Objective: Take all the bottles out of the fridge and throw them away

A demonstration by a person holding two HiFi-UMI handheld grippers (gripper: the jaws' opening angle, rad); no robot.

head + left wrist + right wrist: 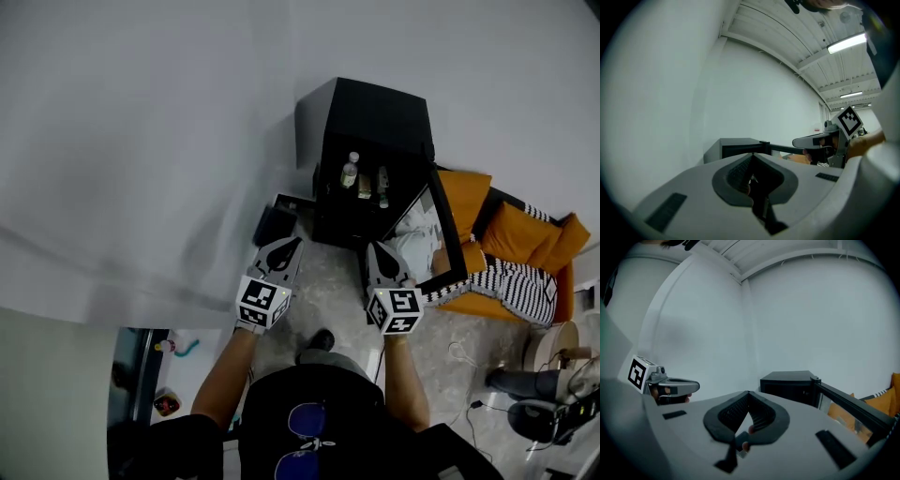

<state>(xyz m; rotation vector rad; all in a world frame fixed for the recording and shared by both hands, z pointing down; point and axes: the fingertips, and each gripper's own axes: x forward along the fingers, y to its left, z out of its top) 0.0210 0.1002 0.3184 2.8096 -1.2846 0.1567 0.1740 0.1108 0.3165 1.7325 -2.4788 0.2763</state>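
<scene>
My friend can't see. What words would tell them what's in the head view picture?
Seen from above, a small black fridge stands against a white wall, its door open, with bottles inside. A person points the left claw and the right claw at it, both shut and empty.

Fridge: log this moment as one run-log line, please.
fridge: door open | bottles: on shelf inside | left gripper: shut, empty | right gripper: shut, empty

We see plain white walls (pixel 141 141) meeting a pale mottled floor (pixel 328 291), an orange sofa (pixel 527 236) at the right, and strip lights (pixel 847 42) on the slatted ceiling (pixel 787 28)
</scene>
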